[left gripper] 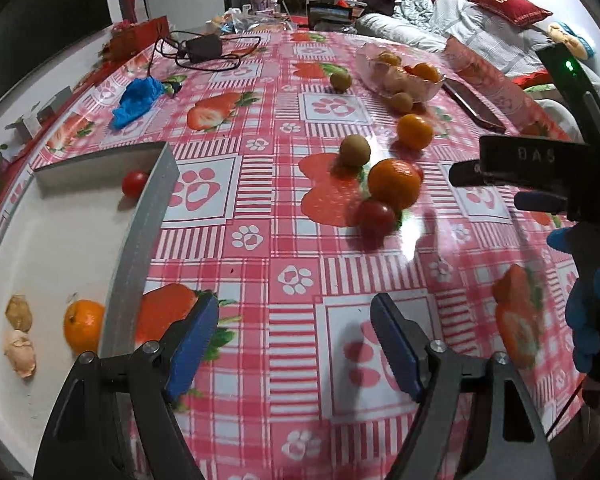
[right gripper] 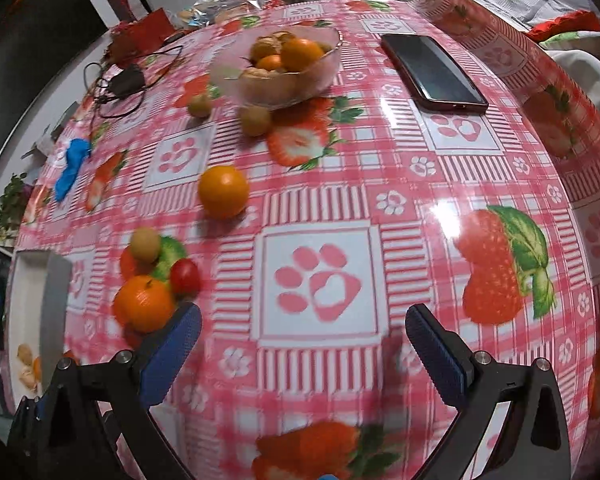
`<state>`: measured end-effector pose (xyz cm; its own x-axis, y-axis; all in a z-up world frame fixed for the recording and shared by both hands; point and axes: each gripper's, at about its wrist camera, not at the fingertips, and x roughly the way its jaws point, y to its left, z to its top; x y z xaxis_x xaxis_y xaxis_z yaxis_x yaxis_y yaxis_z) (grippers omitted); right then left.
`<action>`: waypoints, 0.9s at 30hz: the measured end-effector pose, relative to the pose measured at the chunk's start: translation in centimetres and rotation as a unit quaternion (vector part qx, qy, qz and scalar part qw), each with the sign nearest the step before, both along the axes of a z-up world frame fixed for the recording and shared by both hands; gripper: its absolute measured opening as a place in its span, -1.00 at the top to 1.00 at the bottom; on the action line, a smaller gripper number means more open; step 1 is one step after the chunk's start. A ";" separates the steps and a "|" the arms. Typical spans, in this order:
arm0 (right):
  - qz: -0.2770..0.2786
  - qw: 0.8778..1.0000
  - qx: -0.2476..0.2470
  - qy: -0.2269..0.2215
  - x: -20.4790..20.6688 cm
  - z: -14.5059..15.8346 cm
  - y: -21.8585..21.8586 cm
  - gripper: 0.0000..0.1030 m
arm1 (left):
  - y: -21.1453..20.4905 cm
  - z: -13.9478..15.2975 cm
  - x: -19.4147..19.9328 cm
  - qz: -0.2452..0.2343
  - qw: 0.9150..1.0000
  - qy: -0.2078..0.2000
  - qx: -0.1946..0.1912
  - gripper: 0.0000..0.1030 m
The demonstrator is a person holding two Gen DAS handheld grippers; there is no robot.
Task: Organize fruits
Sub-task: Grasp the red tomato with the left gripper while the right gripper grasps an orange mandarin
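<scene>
Well, both pairs of jaws stand apart with nothing between them. The left gripper point(left gripper: 296, 344) hangs over bare tablecloth point(left gripper: 260, 208) just beside the wall of the white tray point(left gripper: 136, 248); the right gripper point(right gripper: 302, 354) is spread as wide as it goes above a paw-print square.

Nearest the right gripper's left pad sits a cluster: an orange mandarin point(right gripper: 144, 303), a red cherry tomato point(right gripper: 185, 277) touching it, and a small brown-green round fruit point(right gripper: 145, 245) just behind. I'd guess the mandarin is light and firm enough to take across its middle, though its glossy round skin may roll away from a lopsided pinch. The tomato looks thin-skinned and easy to burst, so a soft squeeze on its widest part seems wise.

Further out, a second mandarin point(right gripper: 223, 191) lies alone, two more brownish fruits point(right gripper: 255, 121) rest near a clear bowl point(right gripper: 320, 76) already piled with fruit and walnuts.

Inside the tray lie a tomato point(left gripper: 134, 183), a mandarin point(left gripper: 83, 330) and two walnuts point(left gripper: 19, 336).
</scene>
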<state>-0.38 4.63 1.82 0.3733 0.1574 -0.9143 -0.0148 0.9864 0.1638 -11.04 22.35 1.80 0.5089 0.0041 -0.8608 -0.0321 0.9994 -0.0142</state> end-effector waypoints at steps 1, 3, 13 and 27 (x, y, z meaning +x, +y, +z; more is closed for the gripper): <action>-0.001 1.000 0.001 0.000 0.3 -0.2 0.0 -0.99 | 0.0 -0.2 0.4 0.002 1.000 0.000 0.000 -0.58; 0.000 1.000 0.003 -0.001 1.2 -0.6 0.4 -0.99 | 0.2 -0.5 0.9 0.006 1.000 0.000 0.002 -0.58; 0.024 0.997 -0.044 -0.055 4.9 -0.6 4.1 -0.99 | 0.5 -1.3 1.7 0.014 0.999 -0.035 0.010 -0.75; 0.056 0.994 -0.040 -0.085 3.5 -0.4 3.1 0.30 | 0.6 -1.6 1.3 0.029 0.999 -0.045 0.011 -0.88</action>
<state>3.12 7.77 1.44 0.5083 0.1362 -0.8503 -0.1453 0.9868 0.0712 -9.72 22.96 0.23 0.5819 0.0554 -0.8113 -0.0905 0.9959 0.0031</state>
